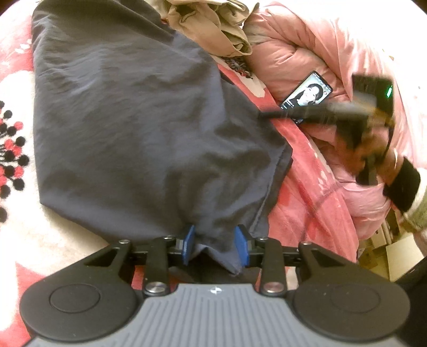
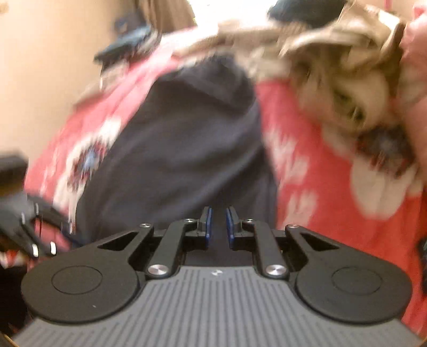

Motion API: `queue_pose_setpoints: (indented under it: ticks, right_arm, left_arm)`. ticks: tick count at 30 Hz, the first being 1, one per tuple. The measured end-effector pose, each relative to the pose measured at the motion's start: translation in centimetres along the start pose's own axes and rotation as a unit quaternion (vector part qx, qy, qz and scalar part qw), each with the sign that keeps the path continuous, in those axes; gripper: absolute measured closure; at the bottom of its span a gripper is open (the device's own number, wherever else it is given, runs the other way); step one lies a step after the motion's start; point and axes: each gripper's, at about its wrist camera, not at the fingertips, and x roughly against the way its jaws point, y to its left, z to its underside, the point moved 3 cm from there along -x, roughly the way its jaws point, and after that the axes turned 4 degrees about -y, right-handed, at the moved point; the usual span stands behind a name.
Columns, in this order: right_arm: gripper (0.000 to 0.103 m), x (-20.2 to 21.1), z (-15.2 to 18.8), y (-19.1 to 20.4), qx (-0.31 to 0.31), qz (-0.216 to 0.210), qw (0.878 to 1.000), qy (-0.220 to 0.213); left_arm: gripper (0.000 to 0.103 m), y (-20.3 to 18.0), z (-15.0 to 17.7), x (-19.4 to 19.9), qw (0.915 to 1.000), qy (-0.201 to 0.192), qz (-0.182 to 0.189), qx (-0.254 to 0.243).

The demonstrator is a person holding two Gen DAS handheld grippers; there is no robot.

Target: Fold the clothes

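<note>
1. The left gripper [image 1: 214, 244] is pinching a bunched edge of the dark navy garment [image 1: 138, 128] between its blue pads, and the rest of the cloth is lying spread ahead of it on the red-and-white blanket [image 1: 16, 138]. The bite is looking shallow, with only a small gathered tuck inside the jaws, so a sharp pull is likely to be stripping it free.

2. The right gripper [image 2: 216, 223] is hovering over the same garment, its jaws narrow and just opening, with nothing between the pads. Its view is smeared, so a grab made now is risking a miss or a single layer.

3. A tan garment [image 1: 213, 24] is sitting crumpled beyond the navy one, touching its far edge. Any lift or fold toward it is risking a snag.

4. A lit phone [image 1: 307, 92] is resting on the pink quilt [image 1: 301, 45] to the left gripper's right, directly beneath the right gripper's blurred fingers. A low sweep there is risking knocking it.

5. Wrinkles are running across the cloth; folding now is trapping them.
</note>
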Motion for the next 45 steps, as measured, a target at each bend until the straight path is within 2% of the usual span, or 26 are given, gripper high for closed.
queue_pose_setpoints:
  ticks: [4, 7, 12, 14, 16, 18, 20, 25, 28, 29, 35, 39, 42, 45]
  right_arm:
    - [0.097, -0.3, 4.9, -1.0, 0.007, 0.06, 0.996, 0.059]
    - [0.095, 1.9, 5.0, -1.7, -0.05, 0.066, 0.996, 0.039]
    - [0.093, 3.5, 2.4, -0.3, -0.037, 0.042, 0.998, -0.03]
    - [0.091, 3.2, 3.4, -0.5, -0.044, 0.039, 0.998, -0.031]
    - [0.09, 2.0, 5.6, -1.2, -0.053, 0.063, 0.997, 0.013]
    - [0.09, 2.3, 7.3, -1.4, -0.076, 0.061, 0.995, 0.008]
    - [0.089, 3.3, 7.0, -1.5, -0.101, 0.059, 0.993, 0.008]
    - [0.074, 5.8, 5.9, -2.5, -0.157, 0.053, 0.985, -0.047]
    - [0.067, 6.4, 5.5, -4.5, -0.219, 0.044, 0.971, -0.085]
    - [0.061, 6.3, 5.6, -5.0, -0.239, 0.042, 0.966, -0.089]
    - [0.057, 4.9, 5.7, -7.1, -0.31, 0.02, 0.945, -0.099]
    - [0.051, 4.2, 5.1, -7.6, -0.311, 0.011, 0.946, -0.088]
    - [0.045, 3.7, 4.6, -7.6, -0.299, -0.001, 0.951, -0.075]
    - [0.04, 2.9, 4.3, -7.7, -0.298, -0.009, 0.952, -0.068]
  left_arm:
    - [0.069, -0.5, 0.6, -0.1, 1.0, -0.002, 0.0, -0.006]
    - [0.069, -0.4, 0.8, 0.2, 1.0, -0.004, 0.001, -0.002]
    - [0.066, -0.4, 1.1, 0.6, 0.9999, -0.01, 0.001, 0.003]
    - [0.064, -0.7, 1.3, 0.9, 0.9999, -0.012, -0.001, 0.001]
    - [0.06, -1.0, 1.7, 1.5, 0.9999, -0.011, 0.005, 0.0]
    - [0.056, -1.3, 2.0, 2.3, 0.9999, -0.007, 0.015, -0.001]
    - [0.055, -1.5, 2.4, 3.0, 0.9997, -0.003, 0.025, 0.0]
    - [0.053, 0.1, 2.7, 4.4, 0.9978, -0.011, 0.038, 0.054]
    - [0.053, 1.6, 2.7, 4.9, 0.994, -0.026, 0.037, 0.099]
    - [0.053, 2.1, 2.7, 5.0, 0.9922, -0.032, 0.037, 0.115]
    - [0.053, 4.2, 2.0, 6.0, 0.9818, -0.062, 0.034, 0.176]
    - [0.049, 5.1, 2.1, 6.7, 0.9782, -0.071, 0.038, 0.191]
    - [0.047, 5.4, 2.4, 6.0, 0.978, -0.055, 0.035, 0.198]
    - [0.038, 5.8, 2.9, 4.8, 0.9767, -0.028, 0.046, 0.208]
